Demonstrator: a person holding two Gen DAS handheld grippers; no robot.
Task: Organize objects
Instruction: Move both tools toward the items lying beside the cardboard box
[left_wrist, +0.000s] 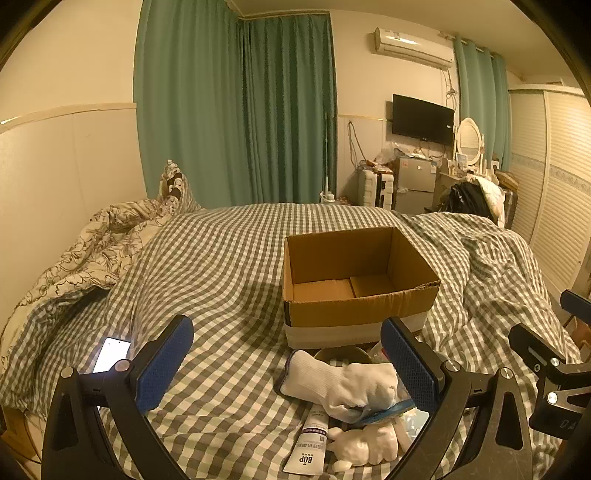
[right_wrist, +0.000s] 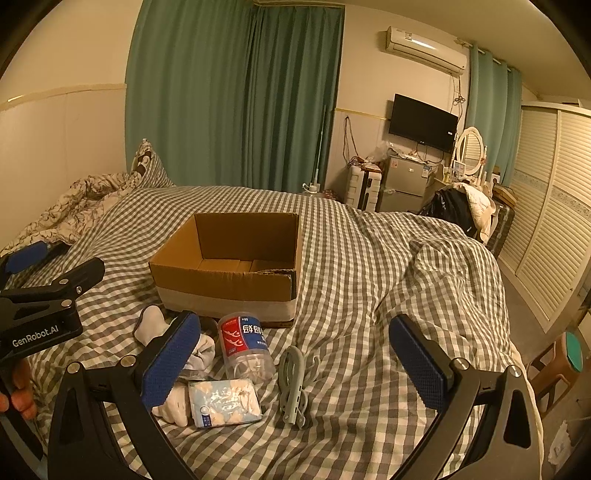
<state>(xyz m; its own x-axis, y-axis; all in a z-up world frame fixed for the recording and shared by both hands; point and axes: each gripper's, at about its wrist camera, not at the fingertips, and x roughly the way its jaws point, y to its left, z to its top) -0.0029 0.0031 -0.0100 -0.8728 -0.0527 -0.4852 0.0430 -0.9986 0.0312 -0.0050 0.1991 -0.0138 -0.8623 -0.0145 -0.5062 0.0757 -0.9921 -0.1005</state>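
Note:
An open, empty cardboard box (left_wrist: 354, 280) (right_wrist: 229, 266) sits on the checked bed. In front of it lies a pile: a white glove (left_wrist: 343, 384), a white tube (left_wrist: 310, 443), a second pale glove (left_wrist: 365, 443), a clear jar with a red and blue label (right_wrist: 243, 347), a blue-white packet (right_wrist: 221, 402) and a grey folding hanger (right_wrist: 291, 387). My left gripper (left_wrist: 291, 365) is open above the gloves and tube. My right gripper (right_wrist: 299, 362) is open above the jar and hanger. Neither holds anything.
A lit phone (left_wrist: 110, 354) lies on the bed at the left. A crumpled floral duvet (left_wrist: 85, 251) fills the far left. The bed's right edge drops to the floor beside a wardrobe (right_wrist: 546, 221) and a small stool (right_wrist: 561, 365).

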